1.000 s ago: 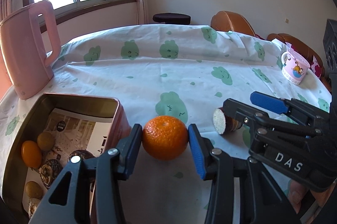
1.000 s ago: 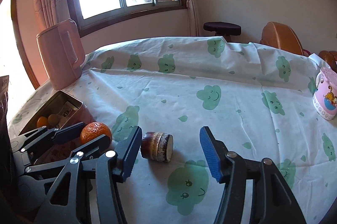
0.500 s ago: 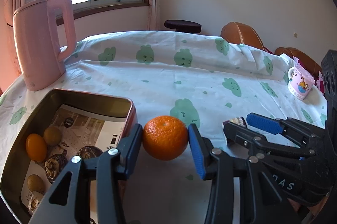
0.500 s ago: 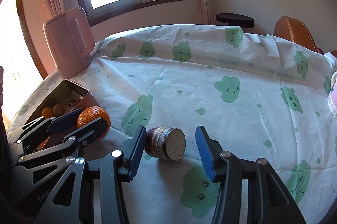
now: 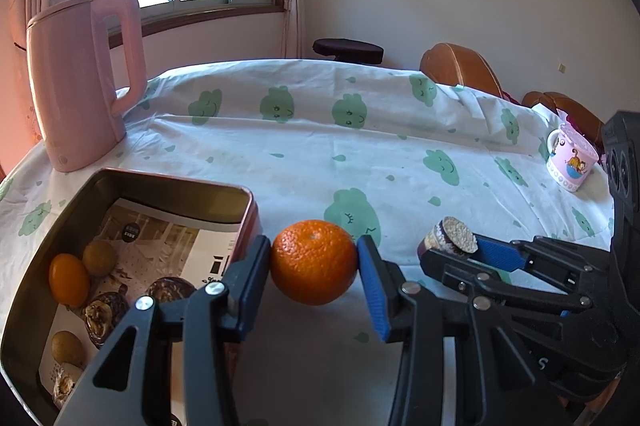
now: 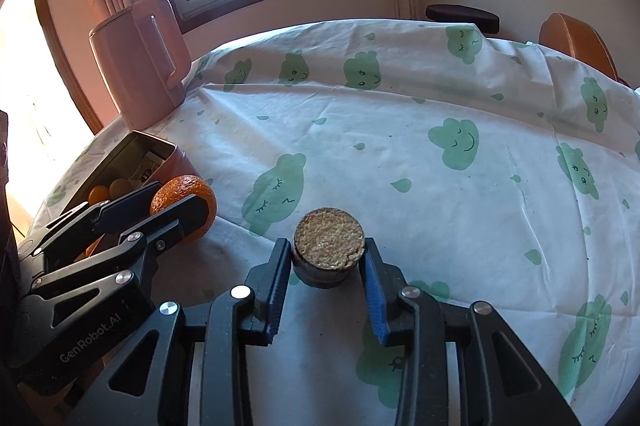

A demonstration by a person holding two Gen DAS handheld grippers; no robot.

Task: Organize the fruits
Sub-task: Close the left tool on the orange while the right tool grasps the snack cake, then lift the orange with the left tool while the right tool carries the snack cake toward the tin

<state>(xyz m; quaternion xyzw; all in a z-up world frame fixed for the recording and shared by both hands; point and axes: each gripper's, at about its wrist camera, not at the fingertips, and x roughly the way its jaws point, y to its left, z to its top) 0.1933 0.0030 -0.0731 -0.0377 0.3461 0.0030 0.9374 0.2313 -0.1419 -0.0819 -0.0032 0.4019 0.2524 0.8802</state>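
Left gripper [image 5: 314, 268] here, jaws clamped on the orange [image 5: 314, 267], which hangs just off the table beside the tin's right wall, near the table's left edge. Right gripper [image 6: 326, 268]: my jaws have just been closing, and now the blue pads press both sides of the cut stub [image 6: 329, 253], so that one is gripped too, close to the near edge.

So where are we? The tin [image 5: 246, 210] already holds several pieces: a smooth orange-yellow oval, a couple of dull brownish-green round ones, some dark wrinkled halves, all lying on a printed paper liner. Two pieces are in my jaws and not yet in the tin. I see no other loose fruit on the cloth, so I'd say we're near the end.

Textures now: the orange is round, pebbly, glossy. The stub is a short cylinder, dark mottled skin, pale grainy cut face. The tin is thin metal, rounded corners. The cloth [image 6: 400, 130] is creased.
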